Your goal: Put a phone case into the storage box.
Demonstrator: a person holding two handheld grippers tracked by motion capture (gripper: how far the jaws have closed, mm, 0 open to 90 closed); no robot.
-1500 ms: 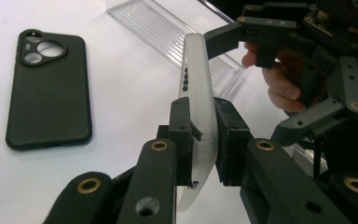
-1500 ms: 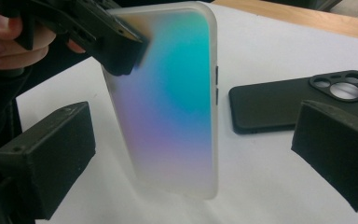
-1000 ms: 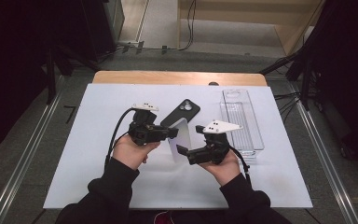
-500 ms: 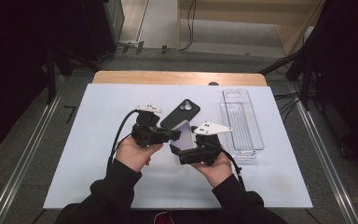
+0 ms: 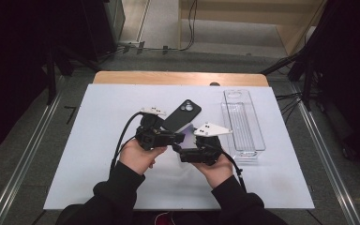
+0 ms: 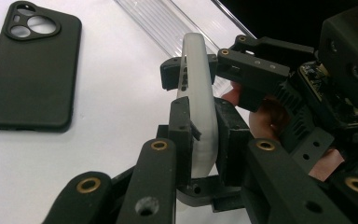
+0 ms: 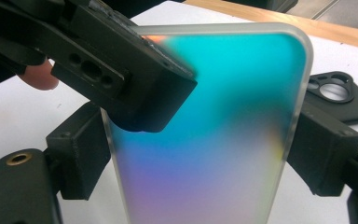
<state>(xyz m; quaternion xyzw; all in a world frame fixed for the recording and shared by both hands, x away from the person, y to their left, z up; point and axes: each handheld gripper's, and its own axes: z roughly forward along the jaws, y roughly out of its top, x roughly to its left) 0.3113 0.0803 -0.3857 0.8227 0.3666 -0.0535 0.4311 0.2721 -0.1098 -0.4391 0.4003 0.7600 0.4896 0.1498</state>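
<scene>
A frosted translucent phone case (image 7: 242, 93) with a teal-to-violet sheen is held upright above the white mat. My left gripper (image 6: 204, 121) is shut on it, its pads clamping the two flat faces near one end. My right gripper (image 7: 200, 154) straddles the case across its width. Its jaws have just been closing, and both pads now sit against the long edges. In the high view the two grippers (image 5: 178, 138) (image 5: 182, 152) meet at the middle of the mat, with a sliver of the case (image 5: 190, 128) between them. A black phone case (image 5: 183, 115) lies flat just behind them.
A long clear plastic tray (image 5: 243, 124) lies at the right of the white mat (image 5: 98, 117). The black phone case (image 6: 32, 70) lies camera cut-out up, close to the grippers. A wooden table edge (image 5: 178, 77) runs along the back.
The right gripper has edged left towards the left gripper, and the translucent case now sits between its jaws. The left hand has stayed put with the case.
</scene>
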